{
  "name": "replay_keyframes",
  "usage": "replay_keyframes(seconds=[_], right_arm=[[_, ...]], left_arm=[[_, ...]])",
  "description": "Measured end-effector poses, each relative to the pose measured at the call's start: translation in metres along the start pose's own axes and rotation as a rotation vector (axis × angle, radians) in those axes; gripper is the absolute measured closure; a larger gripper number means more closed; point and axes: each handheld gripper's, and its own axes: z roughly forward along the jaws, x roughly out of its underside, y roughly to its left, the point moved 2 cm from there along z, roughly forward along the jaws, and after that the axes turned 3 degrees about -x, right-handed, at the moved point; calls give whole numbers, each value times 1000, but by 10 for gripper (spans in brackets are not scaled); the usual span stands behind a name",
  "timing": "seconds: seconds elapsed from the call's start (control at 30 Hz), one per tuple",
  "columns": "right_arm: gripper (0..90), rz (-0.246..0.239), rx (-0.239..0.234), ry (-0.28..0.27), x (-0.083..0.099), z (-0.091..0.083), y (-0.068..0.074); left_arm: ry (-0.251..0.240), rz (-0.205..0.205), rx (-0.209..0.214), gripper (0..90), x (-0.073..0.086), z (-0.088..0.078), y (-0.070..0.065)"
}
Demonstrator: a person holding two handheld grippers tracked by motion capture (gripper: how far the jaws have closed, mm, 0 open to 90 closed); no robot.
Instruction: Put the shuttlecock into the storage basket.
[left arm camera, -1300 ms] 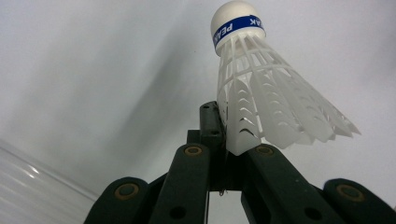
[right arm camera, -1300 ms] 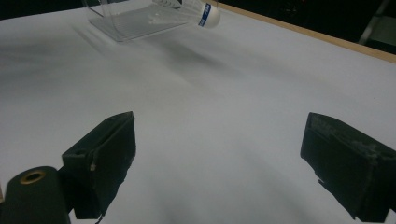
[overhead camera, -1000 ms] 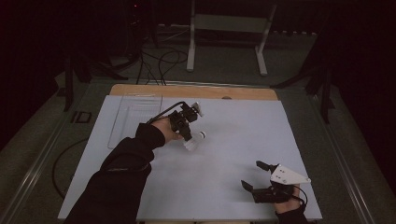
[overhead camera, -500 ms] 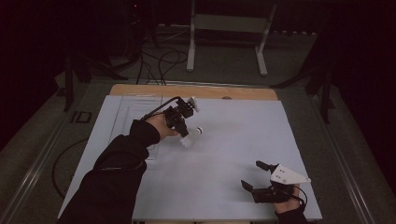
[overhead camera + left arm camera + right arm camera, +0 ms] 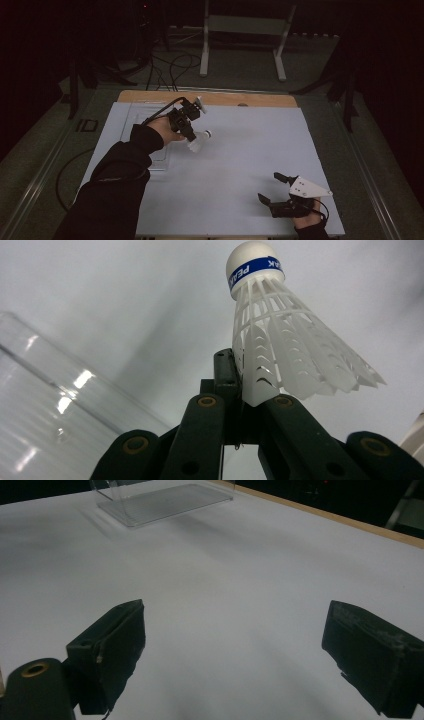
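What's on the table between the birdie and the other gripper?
Nothing: from the shuttlecock to the right gripper, the high view shows bare white table.

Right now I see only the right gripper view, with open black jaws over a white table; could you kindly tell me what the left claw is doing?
Observer: The left claw is shut on the skirt of a white plastic shuttlecock, held above the white table.
Operator: Thank you; which way does the shuttlecock point?
Observer: In the left gripper view, its rounded white cork nose with a blue band points away from the claw.
Operator: And where is the clear plastic box that I see far off?
Observer: The clear plastic box lies at the table's far left, beside the left hand.
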Motion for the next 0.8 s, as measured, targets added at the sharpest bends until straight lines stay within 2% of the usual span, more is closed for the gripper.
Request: replay_keyframes(seconds=[0.23,0.43,0.8], right_arm=[[104,6,2,2,1,0,0],[104,0,5,0,0,0,0],[104,2,2,2,1,1,0]], left_arm=[[-3,-8,-14,900,5,-8,7],[-23,-32,-24,900,11,-18,12],[-16,-67,-49,900,25,-31,25]])
